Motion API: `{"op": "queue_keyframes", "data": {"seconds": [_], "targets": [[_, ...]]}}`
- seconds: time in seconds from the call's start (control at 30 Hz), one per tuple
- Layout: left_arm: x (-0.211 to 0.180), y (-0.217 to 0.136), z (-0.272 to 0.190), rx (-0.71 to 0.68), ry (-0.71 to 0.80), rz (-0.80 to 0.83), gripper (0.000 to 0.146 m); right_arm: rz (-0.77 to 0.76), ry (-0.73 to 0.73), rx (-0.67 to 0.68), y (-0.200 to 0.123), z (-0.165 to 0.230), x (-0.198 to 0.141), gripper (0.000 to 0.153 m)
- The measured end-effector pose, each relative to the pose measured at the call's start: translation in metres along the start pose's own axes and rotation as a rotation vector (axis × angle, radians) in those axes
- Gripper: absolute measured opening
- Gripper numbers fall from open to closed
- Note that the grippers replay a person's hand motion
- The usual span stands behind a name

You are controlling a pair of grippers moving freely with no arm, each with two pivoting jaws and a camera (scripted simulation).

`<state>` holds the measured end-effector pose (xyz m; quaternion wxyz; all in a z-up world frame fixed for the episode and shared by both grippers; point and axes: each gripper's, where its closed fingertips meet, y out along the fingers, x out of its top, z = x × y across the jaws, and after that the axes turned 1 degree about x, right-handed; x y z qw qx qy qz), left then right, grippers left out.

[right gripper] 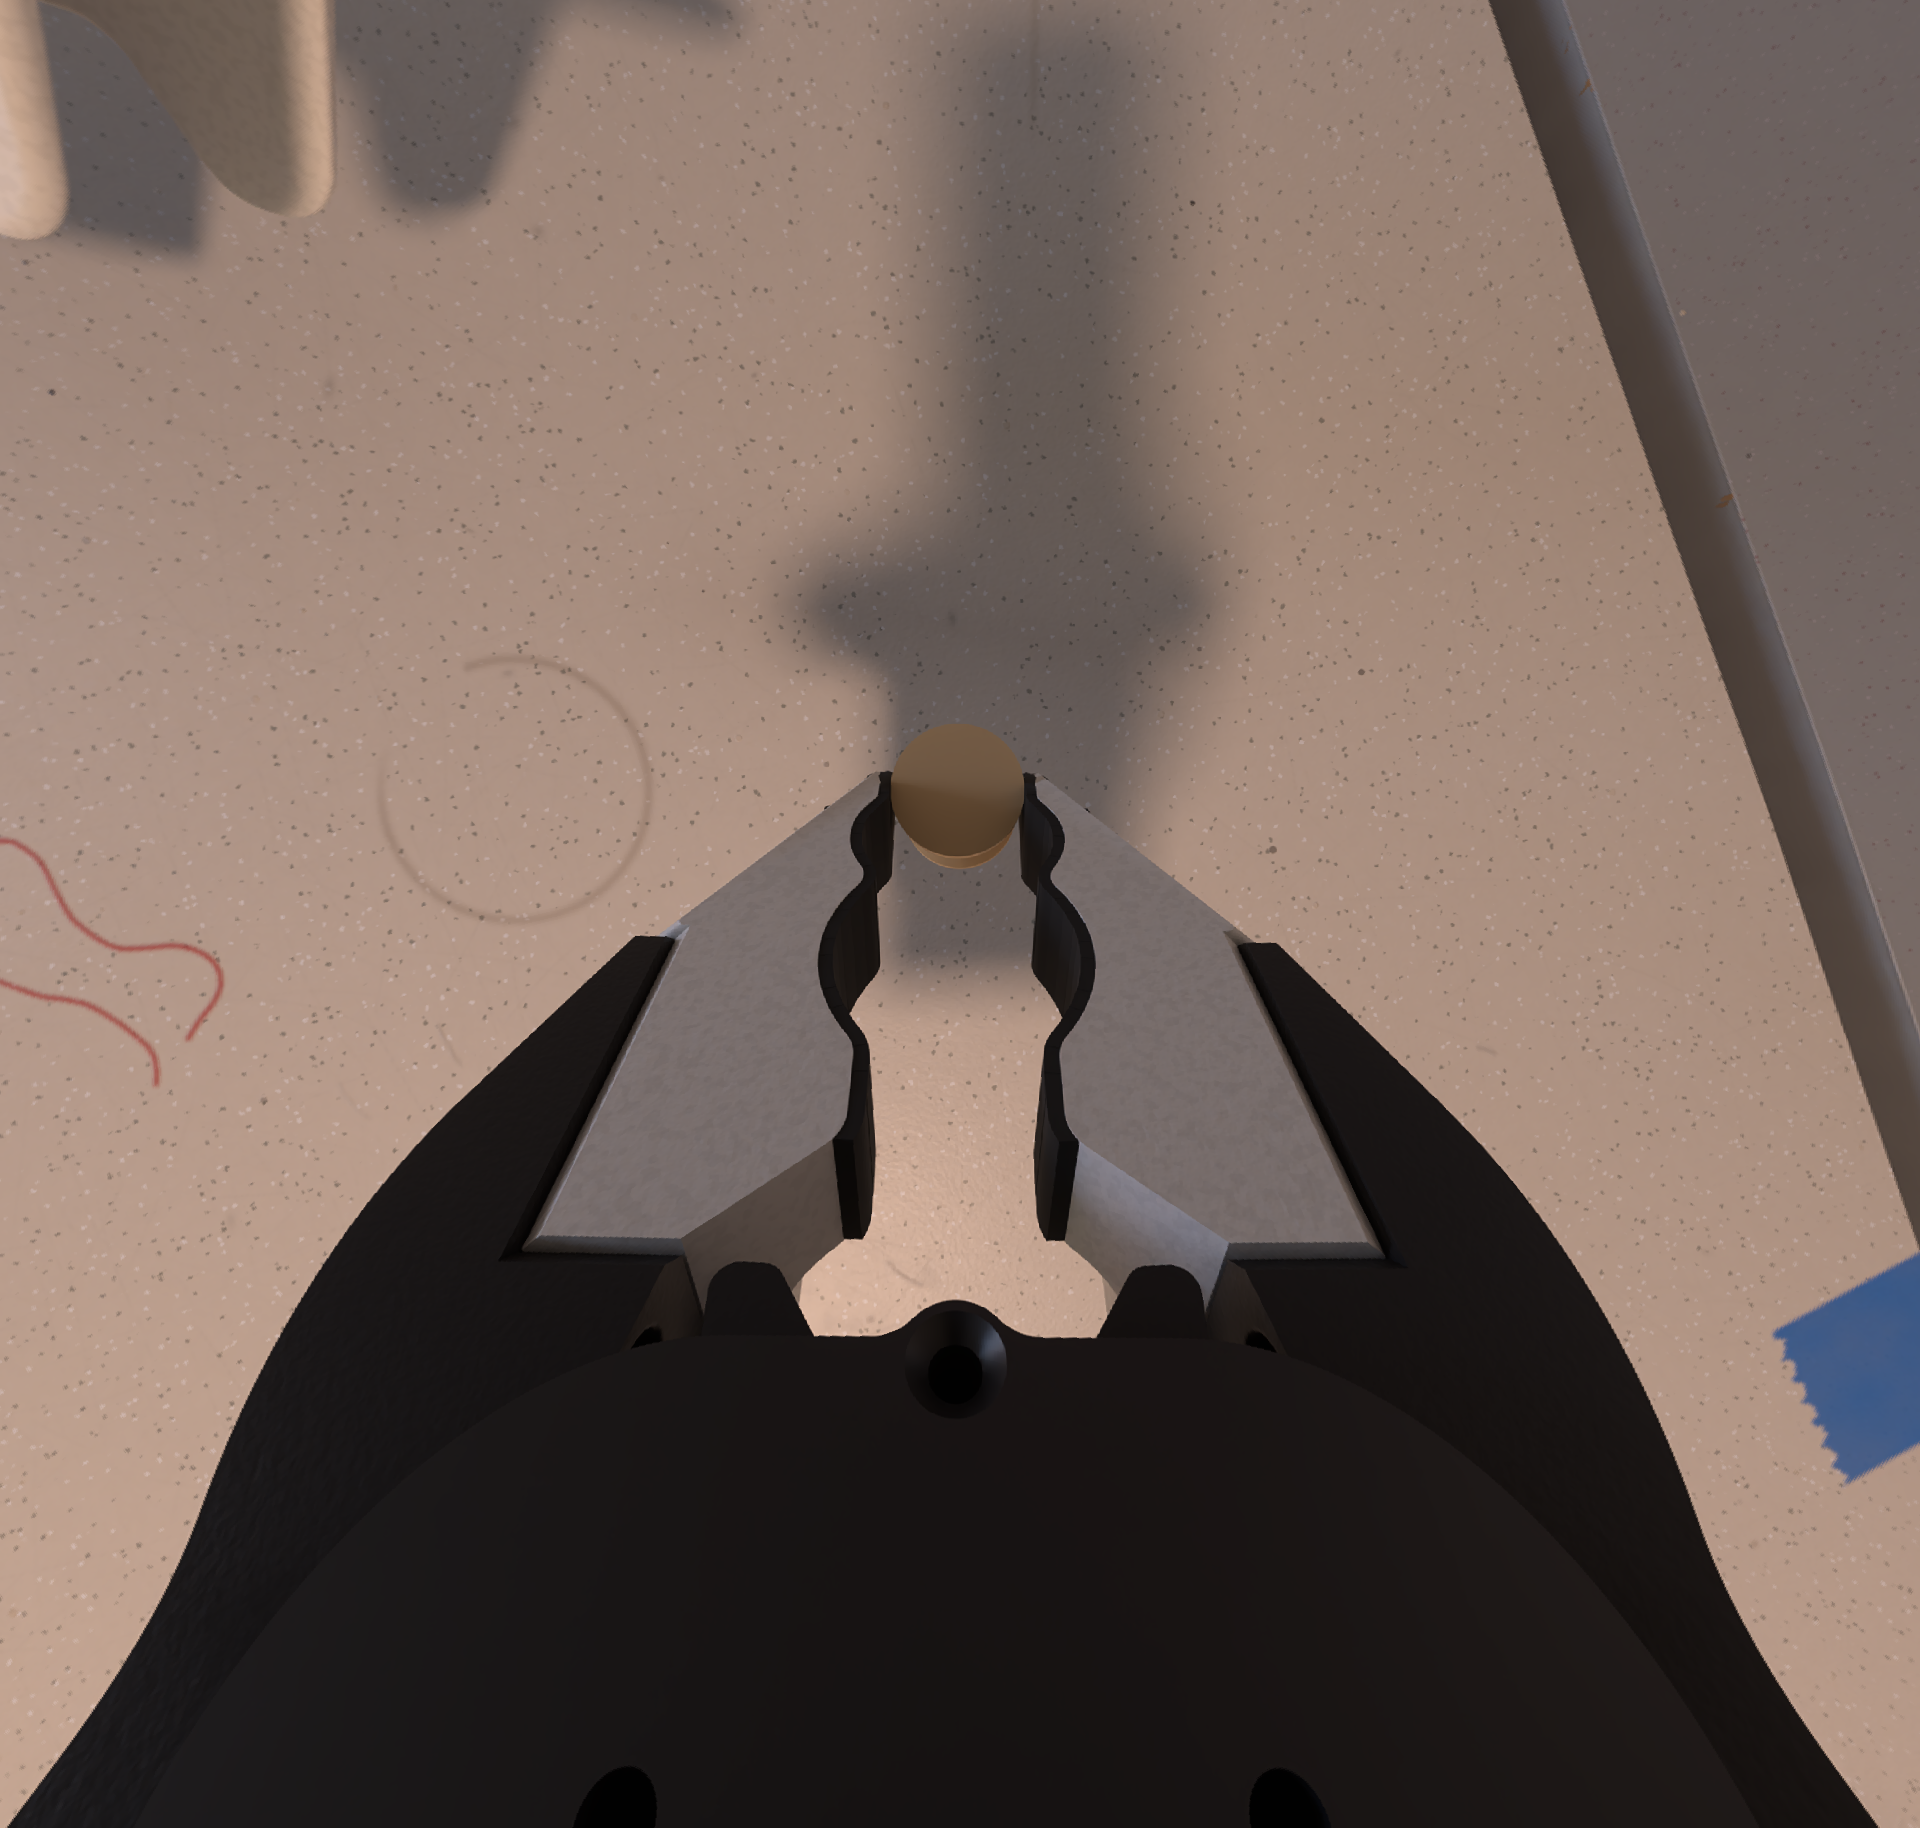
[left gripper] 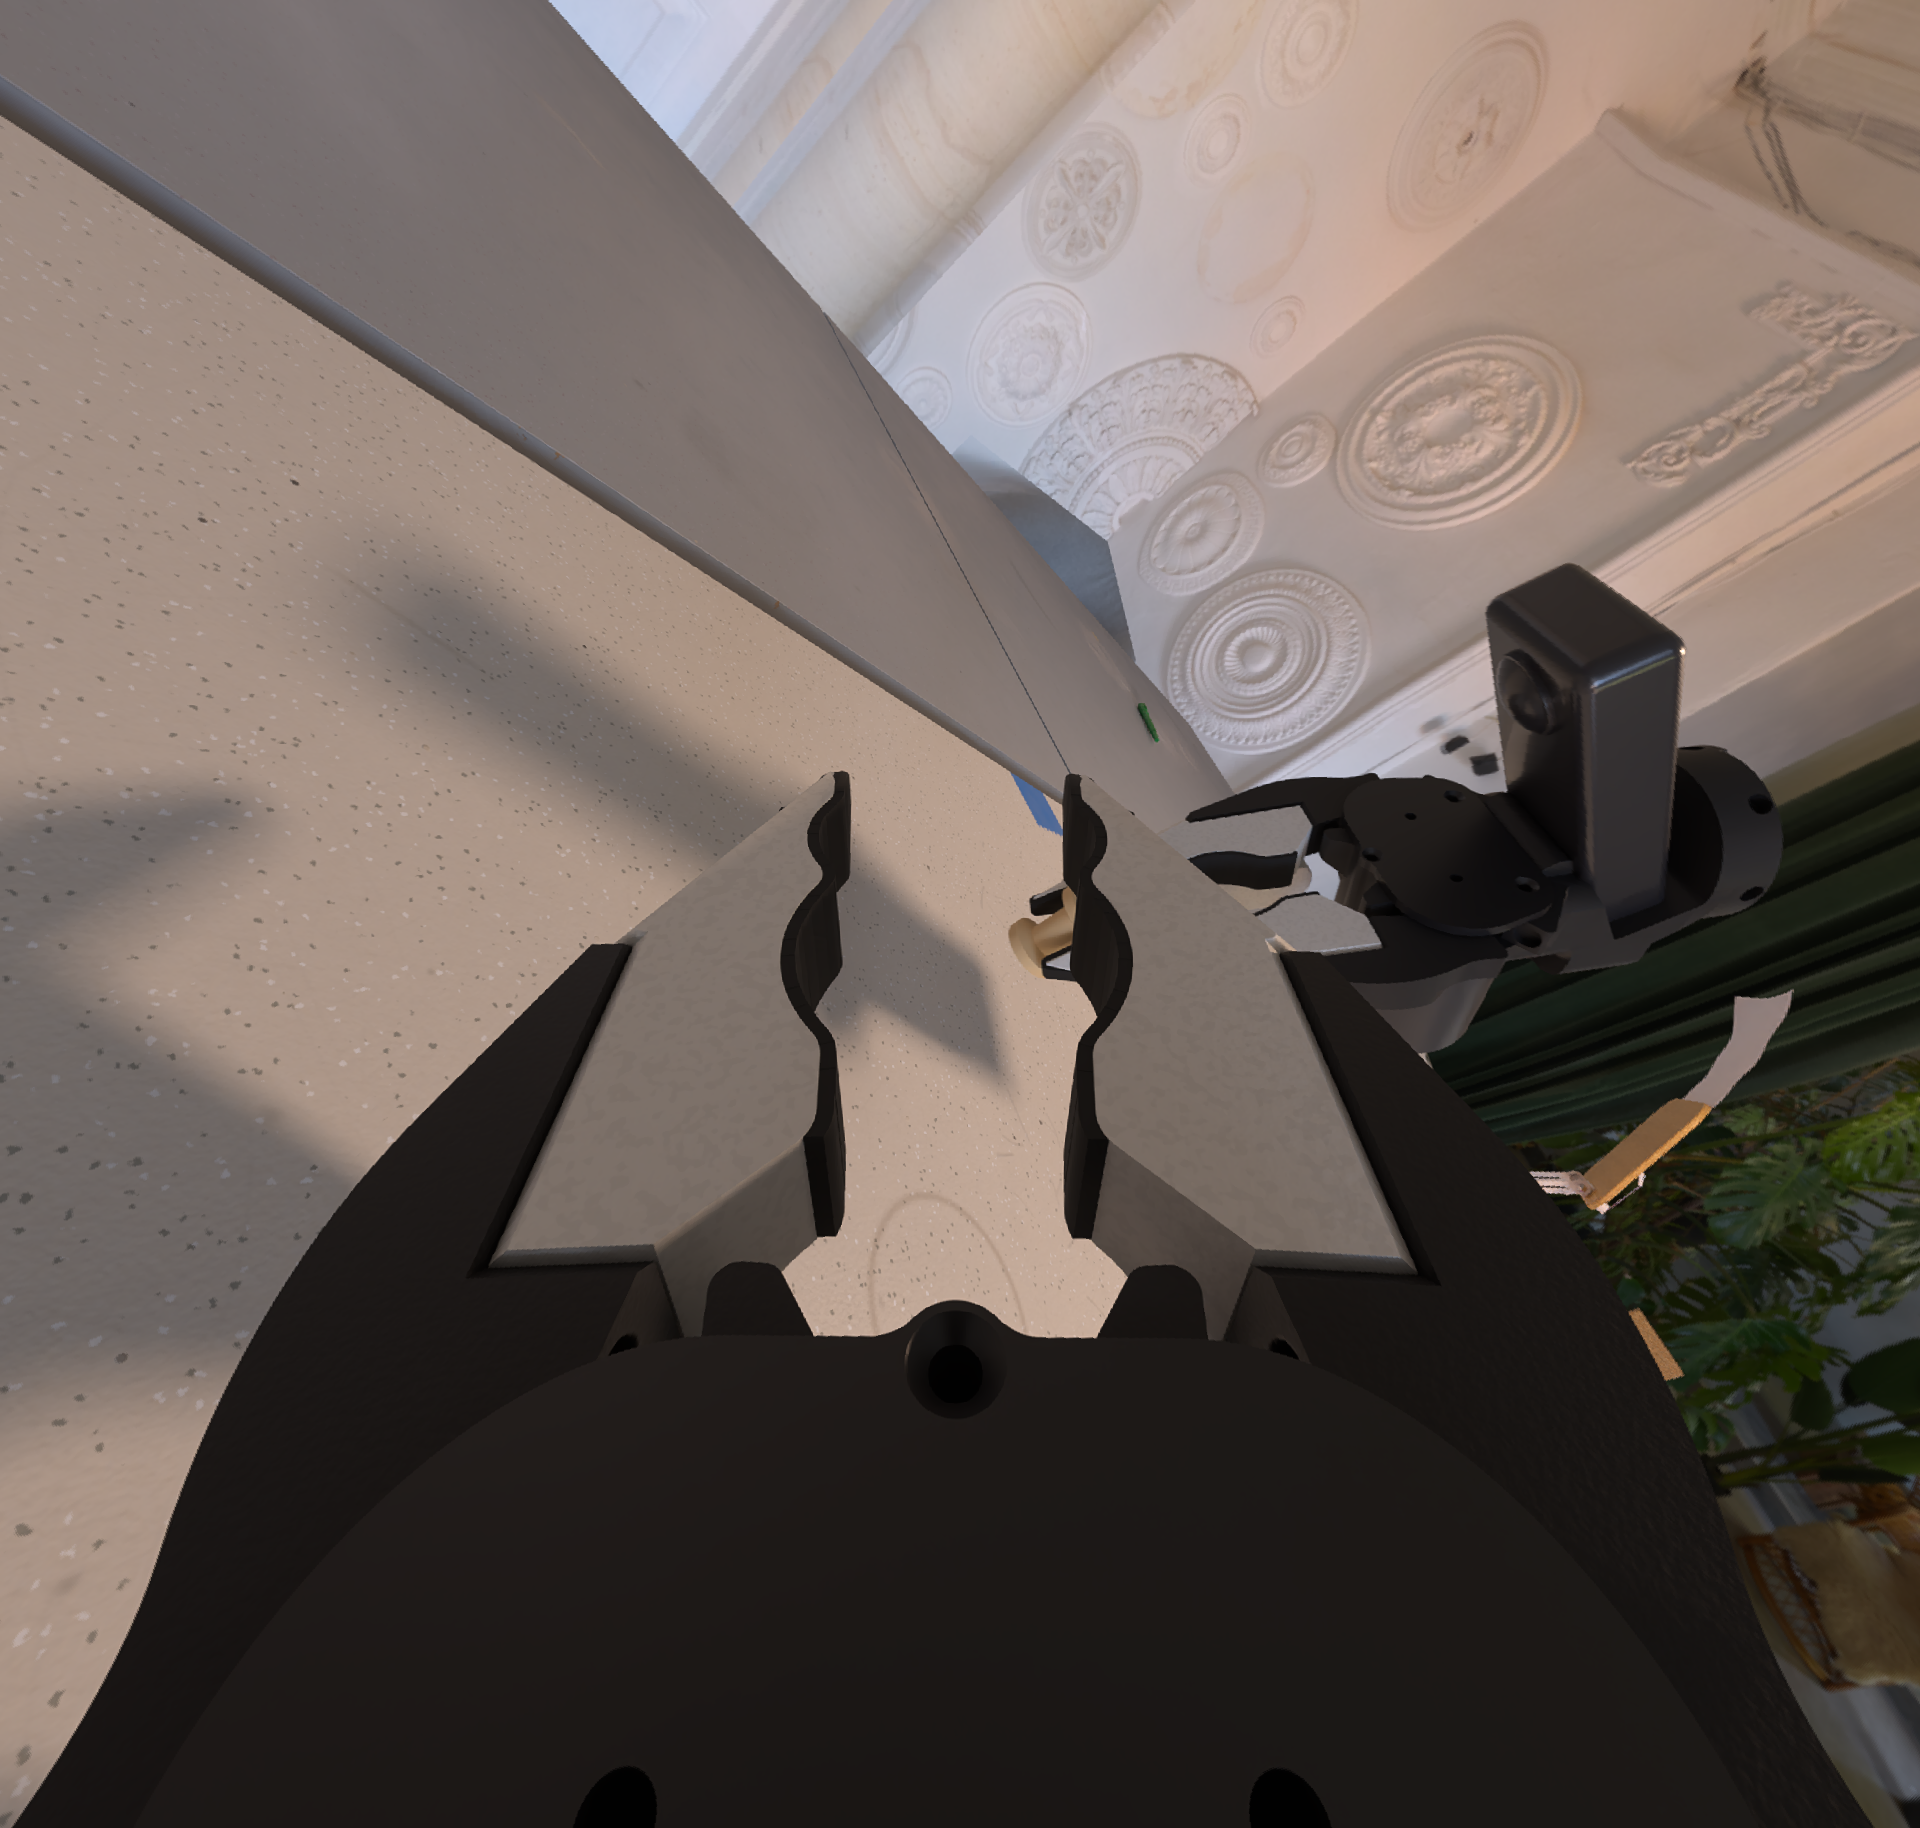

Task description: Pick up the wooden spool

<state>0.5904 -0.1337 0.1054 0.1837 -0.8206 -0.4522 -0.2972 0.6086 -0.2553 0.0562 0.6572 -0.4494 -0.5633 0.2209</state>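
Two grippers over one speckled beige tabletop (right gripper: 312, 490). Left to right, right wrist view: red scribble (right gripper: 114, 957) at the left edge; faint pencilled ring (right gripper: 514, 789); wooden spool (right gripper: 956, 791), tan, round end facing the camera, pinched between the tips of the right gripper (right gripper: 957, 804), both pads touching its sides; blue tape strip (right gripper: 1855, 1363) at the right edge. Left wrist view: left gripper (left gripper: 957, 802), fingers parted, nothing between them, tabletop visible through the gap; spool partly hidden behind its right finger; right gripper further right, tips pointing toward the spool.
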Motion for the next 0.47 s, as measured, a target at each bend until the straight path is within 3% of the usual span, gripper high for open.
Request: {"op": "queue_keyframes", "data": {"seconds": [0.17, 0.3, 0.47], "targets": [[-0.001, 0.000, 0.001, -0.001, -0.013, 0.000, 0.041, 0.029, 0.018, 0.031, 0.004, 0.003, -0.013, 0.023], [-0.001, 0.001, 0.001, 0.001, -0.004, 0.001, 0.041, -0.065, -0.001, 0.015, -0.011, 0.004, 0.000, 0.023], [-0.001, 0.001, -0.001, -0.010, -0.013, -0.001, 0.040, -0.007, -0.022, 0.028, 0.002, 0.009, -0.009, 0.023]]}}
